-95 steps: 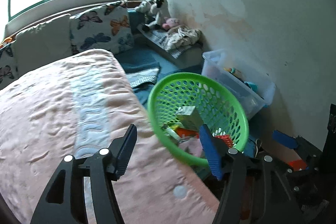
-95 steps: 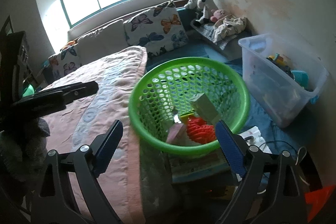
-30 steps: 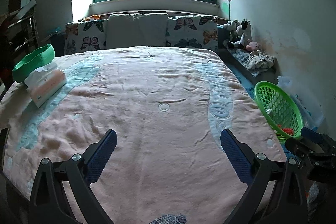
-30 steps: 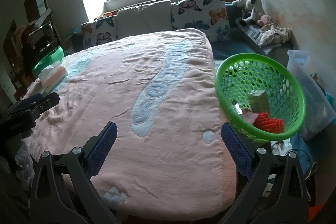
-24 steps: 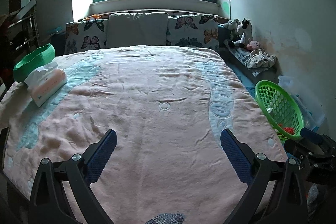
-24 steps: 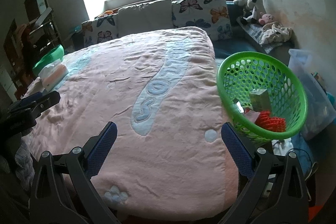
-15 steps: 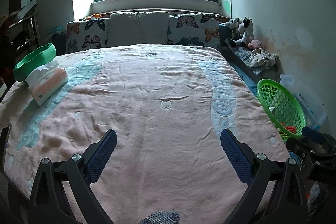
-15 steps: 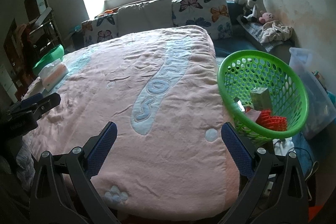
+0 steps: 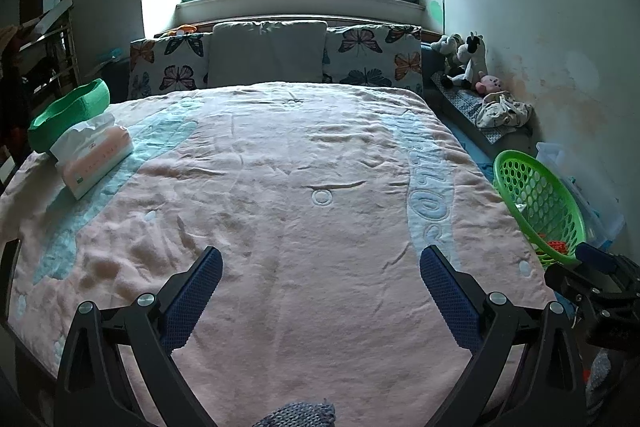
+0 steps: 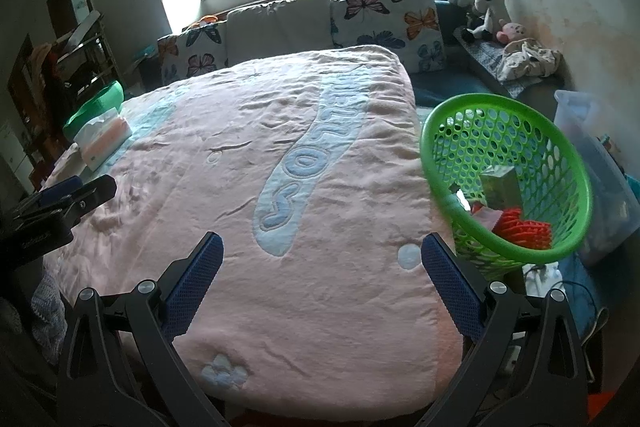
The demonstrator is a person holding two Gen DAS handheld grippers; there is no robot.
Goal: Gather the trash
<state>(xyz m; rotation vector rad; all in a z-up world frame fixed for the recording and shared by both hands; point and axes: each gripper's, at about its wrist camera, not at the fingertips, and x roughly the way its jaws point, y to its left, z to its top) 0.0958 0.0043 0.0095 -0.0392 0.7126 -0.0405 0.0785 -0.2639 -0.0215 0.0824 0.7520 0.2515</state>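
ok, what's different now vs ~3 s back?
Both grippers pulled back from the green basket to the foot of the bed: the left gripper swung left to face the pink blanket and pillows, the right gripper backed off, basket now to its right. Nothing grabbed or released. Jaws stayed wide open and empty; basket contents, including the orange item, and the tissue pack look unmoved.

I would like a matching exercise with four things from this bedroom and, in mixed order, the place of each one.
Things:
1. green perforated plastic basket
2. pink tissue pack
3. butterfly-print pillows
4. black-and-white plush cow

Places:
A. at the head of the pink bed
B. on the ledge by the wall
C. beside the bed's right edge
D. on the bed's left edge

Pairs: 1-C, 2-D, 3-A, 4-B
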